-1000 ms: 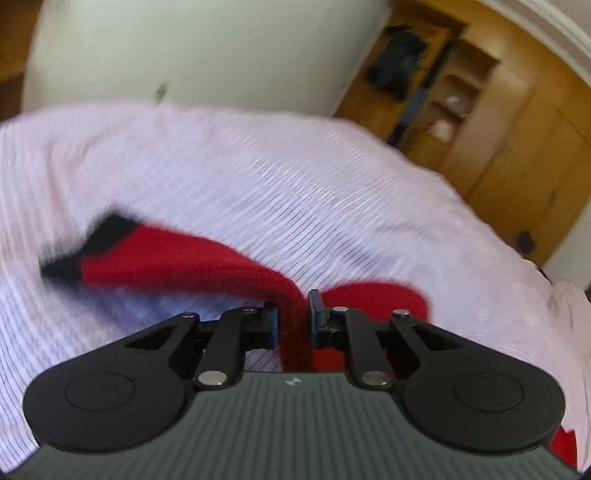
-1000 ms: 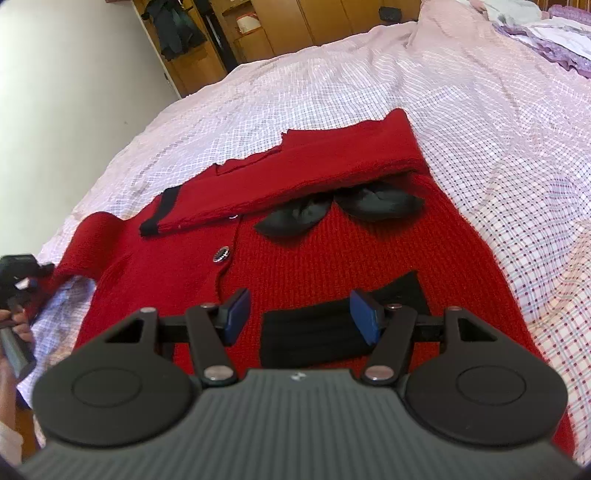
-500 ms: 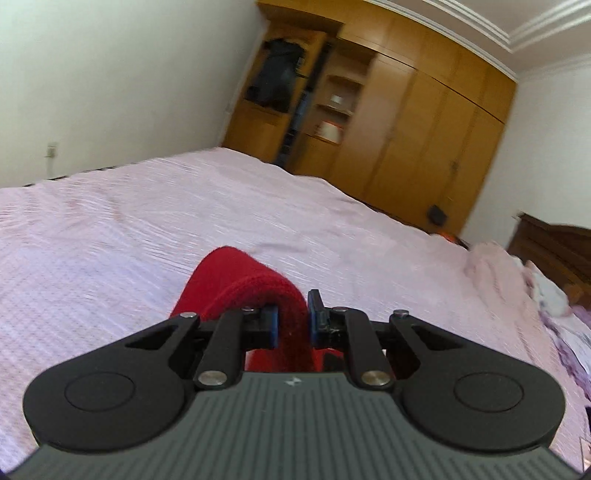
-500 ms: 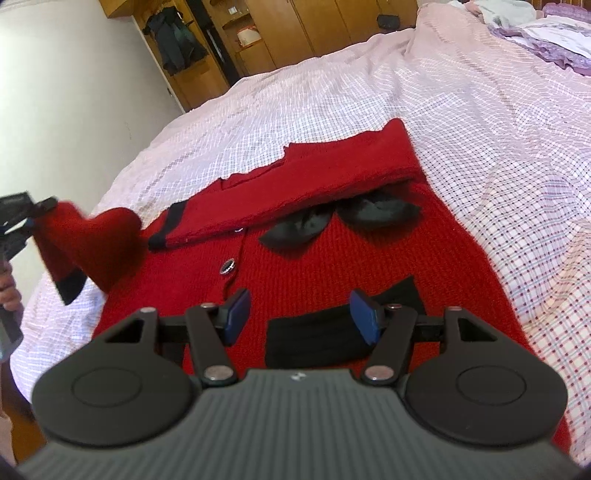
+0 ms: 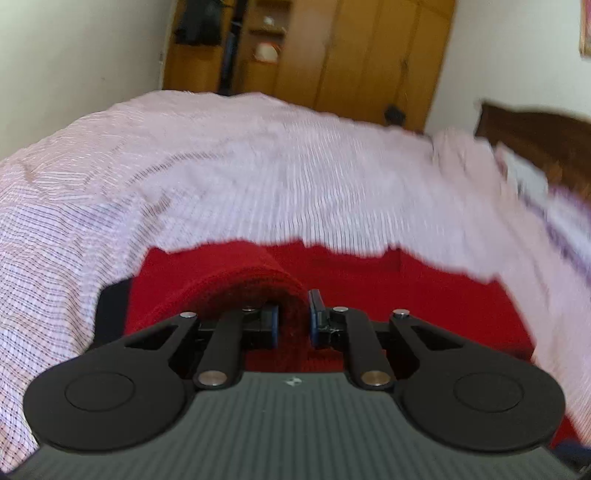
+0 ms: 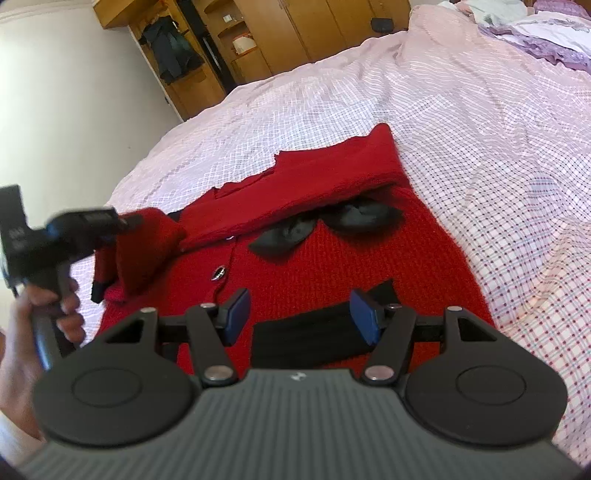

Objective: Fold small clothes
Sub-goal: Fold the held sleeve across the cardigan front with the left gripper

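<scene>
A small red knit cardigan (image 6: 332, 266) with black bows (image 6: 325, 225), a button and a black pocket band (image 6: 314, 336) lies flat on the bed. One sleeve (image 6: 325, 177) is folded across its chest. My left gripper (image 5: 293, 323) is shut on the other red sleeve (image 5: 236, 277), holding it lifted over the cardigan body (image 5: 424, 295); it also shows in the right wrist view (image 6: 125, 221) with the sleeve (image 6: 147, 254) draped from it. My right gripper (image 6: 301, 314) is open and empty, hovering over the cardigan's lower part.
The bed has a pink checked sheet (image 6: 461, 110). Other folded clothes (image 6: 535, 33) lie at the far right. Wooden wardrobes (image 6: 295, 29) stand behind the bed, a dark headboard (image 5: 535, 136) to the right. The person's hand (image 6: 44, 314) holds the left gripper.
My left gripper lifted the sleeve off the sheet and carried it rightward over the cardigan body. The right gripper stayed open and nearly still.
</scene>
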Motion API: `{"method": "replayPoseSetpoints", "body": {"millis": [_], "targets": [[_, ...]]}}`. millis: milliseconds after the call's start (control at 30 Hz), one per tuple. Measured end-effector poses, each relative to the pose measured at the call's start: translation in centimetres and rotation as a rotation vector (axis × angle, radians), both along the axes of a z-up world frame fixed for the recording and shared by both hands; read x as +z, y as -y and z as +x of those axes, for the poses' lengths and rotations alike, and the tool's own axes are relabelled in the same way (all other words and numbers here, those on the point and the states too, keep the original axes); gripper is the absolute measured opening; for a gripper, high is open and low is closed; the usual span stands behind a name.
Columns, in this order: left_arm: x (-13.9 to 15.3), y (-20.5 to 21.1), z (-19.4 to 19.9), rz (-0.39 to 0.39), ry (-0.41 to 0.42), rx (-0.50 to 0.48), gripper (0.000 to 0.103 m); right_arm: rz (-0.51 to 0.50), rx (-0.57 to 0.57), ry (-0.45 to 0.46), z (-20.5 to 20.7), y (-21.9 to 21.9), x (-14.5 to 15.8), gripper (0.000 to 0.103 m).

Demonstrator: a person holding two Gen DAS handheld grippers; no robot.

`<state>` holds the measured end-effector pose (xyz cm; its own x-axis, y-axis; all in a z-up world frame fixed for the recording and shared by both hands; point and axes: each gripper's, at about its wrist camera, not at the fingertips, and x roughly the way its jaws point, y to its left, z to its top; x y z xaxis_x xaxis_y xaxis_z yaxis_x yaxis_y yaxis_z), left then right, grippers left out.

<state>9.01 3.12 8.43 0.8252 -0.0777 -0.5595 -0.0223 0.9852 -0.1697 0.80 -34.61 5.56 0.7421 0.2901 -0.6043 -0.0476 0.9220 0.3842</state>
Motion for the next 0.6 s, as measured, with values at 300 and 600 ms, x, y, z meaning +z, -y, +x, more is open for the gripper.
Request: {"method": "replayPoseSetpoints", "body": {"millis": [300, 600], "targets": [[-2.2, 1.1, -1.7, 0.052, -0.122, -0.054, 0.052, 0.014, 0.002, -0.013, -0.1, 0.1, -0.3, 0.063], [-0.8, -2.0, -7.3, 0.018, -0.17, -0.012, 0.058, -0.022, 0.099, 0.016, 0.8, -2.6, 1.3, 0.063]]}}
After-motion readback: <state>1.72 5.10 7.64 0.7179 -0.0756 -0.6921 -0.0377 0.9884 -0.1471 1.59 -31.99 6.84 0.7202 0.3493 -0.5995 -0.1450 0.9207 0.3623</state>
